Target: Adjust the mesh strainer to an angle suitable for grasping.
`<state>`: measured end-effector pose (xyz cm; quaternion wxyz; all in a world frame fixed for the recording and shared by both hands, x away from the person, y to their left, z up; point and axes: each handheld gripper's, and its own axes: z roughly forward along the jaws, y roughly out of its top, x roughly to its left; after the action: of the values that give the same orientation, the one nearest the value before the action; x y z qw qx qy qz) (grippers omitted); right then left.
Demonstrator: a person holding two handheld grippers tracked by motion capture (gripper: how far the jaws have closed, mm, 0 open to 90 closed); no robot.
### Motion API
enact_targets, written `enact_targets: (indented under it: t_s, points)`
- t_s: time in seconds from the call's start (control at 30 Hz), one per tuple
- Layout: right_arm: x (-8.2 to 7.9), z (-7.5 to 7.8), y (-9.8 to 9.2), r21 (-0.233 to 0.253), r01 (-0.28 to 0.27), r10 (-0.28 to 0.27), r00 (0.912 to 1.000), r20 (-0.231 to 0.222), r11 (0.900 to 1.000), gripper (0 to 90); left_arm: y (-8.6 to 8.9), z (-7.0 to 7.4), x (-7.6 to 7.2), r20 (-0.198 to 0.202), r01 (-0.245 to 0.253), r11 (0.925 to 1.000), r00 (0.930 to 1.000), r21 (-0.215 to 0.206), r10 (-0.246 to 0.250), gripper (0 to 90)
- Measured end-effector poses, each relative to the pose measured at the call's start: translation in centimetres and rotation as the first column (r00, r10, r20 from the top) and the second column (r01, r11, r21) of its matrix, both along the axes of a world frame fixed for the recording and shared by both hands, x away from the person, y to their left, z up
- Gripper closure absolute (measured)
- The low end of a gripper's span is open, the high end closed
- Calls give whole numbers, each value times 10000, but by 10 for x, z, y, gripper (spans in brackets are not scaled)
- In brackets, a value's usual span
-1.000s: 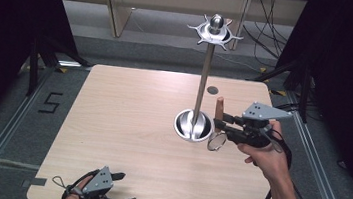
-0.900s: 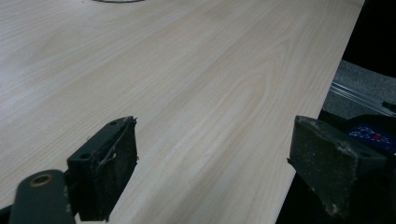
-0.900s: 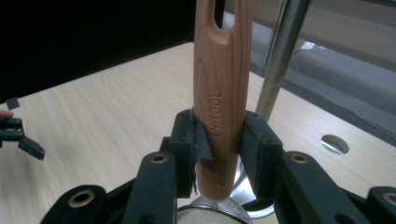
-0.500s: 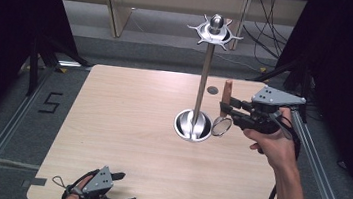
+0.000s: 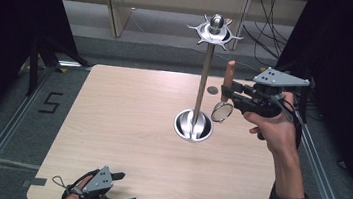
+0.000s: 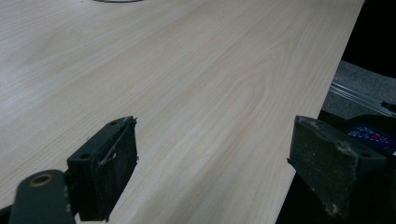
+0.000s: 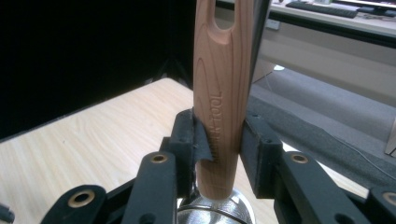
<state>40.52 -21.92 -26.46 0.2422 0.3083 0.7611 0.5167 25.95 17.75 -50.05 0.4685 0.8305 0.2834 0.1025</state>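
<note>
A tall metal stand [image 5: 202,72] rises from a round base [image 5: 193,126] on the wooden table [image 5: 121,123]; a ring of hooks [image 5: 215,31] crowns it. My right gripper [image 5: 226,92] hangs to the right of the pole, shut on a utensil's wooden handle [image 5: 229,73], which stands upright with the round metal head [image 5: 222,112] below. In the right gripper view the handle [image 7: 222,84] is clamped between the pads of that gripper [image 7: 219,140], over the metal head [image 7: 215,212]. My left gripper [image 5: 125,189] rests open at the table's near edge; its own view [image 6: 215,172] shows nothing between the jaws.
A small dark disc [image 5: 212,89] lies on the table behind the stand's base. Metal rails [image 5: 4,135] run along the floor on both sides, with a "5" mark [image 5: 49,102] at the left. Cables [image 5: 267,34] lie beyond the far edge.
The right gripper has lifted the utensil from beside the stand's base up and a little farther back. The left gripper has stayed put.
</note>
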Motion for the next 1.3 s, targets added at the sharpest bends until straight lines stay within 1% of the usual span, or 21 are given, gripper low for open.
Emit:
enact_targets:
  t_s: [0.03,0.07,0.13,0.23,0.27,0.3,0.37,0.47,0.5,0.6,0.63,0.67,0.7,0.8,0.83,0.87,1.0,1.07,1.2,1.23,1.3]
  points:
    - [1,1,1,94,70,-70,10000,-8,9999,688,0,0,0,-27,-10,10000,10000,-23,10,147]
    - [2,3,2,181,4,-1,9999,-149,9998,688,1,0,0,13,23,9999,10000,165,-23,147]
    - [3,7,3,67,100,-99,9999,-140,9999,688,-1,-1,0,-42,-42,9999,10000,-150,42,147]
    - [7,13,4,61,159,-159,9999,-31,9999,688,0,0,0,-33,2,10000,10000,-11,-2,146]
    - [7,14,5,125,189,-188,9997,-145,9997,688,1,0,0,21,36,9998,10000,183,-36,147]
    - [8,16,5,120,185,-184,9998,-96,9998,688,0,0,0,-45,-29,10000,10000,-47,29,147]
    - [11,18,5,114,238,-238,9997,-22,9997,688,-1,0,-1,-82,-51,9998,10000,-179,50,147]
    - [13,20,6,152,226,-225,9997,-126,9996,688,0,0,0,-15,-21,10000,10000,28,21,147]
    - [15,20,5,99,269,-269,9996,1,9996,688,-1,0,0,-134,-31,9999,9999,-162,29,147]
    - [15,20,6,246,188,-183,9996,-205,9995,688,0,0,0,-41,-13,10000,10000,-45,13,147]
    - [15,21,8,254,146,-137,9993,-343,9996,688,1,0,1,17,30,9998,10000,172,-30,147]
    - [16,21,8,217,124,-119,9997,-225,9997,688,-1,-1,0,-42,-59,9998,10000,-191,58,147]
    - [17,22,9,249,78,-71,9996,-285,9997,688,0,0,0,-8,10,10000,10000,-14,-10,147]
    - [19,24,9,276,65,-56,9994,-328,9996,688,0,0,0,-38,-8,10000,10000,-40,8,147]
    - [19,24,9,276,65,-56,9994,-328,9996,688,1,0,1,19,30,9999,10000,164,-30,147]
    - [19,24,10,245,93,-85,9994,-335,9997,688,-1,0,0,-104,-25,9998,9999,-184,23,147]
    - [22,24,13,328,35,-19,9988,-485,9995,688,0,0,0,4,28,10000,10000,44,-28,147]
    - [23,25,13,221,128,-118,9990,-435,9997,688,-1,0,-1,-51,-51,9999,10000,-161,51,147]
    - [27,25,15,248,55,-42,9986,-527,9997,688,1,0,0,-27,8,10000,10000,61,-8,147]
    - [27,25,15,248,55,-42,9986,-527,9997,688,-1,0,0,-123,-16,9998,9999,-191,14,147]
    - [28,24,16,180,136,-126,9985,-539,9997,688,0,0,0,-63,90,9999,9999,-65,-90,147]
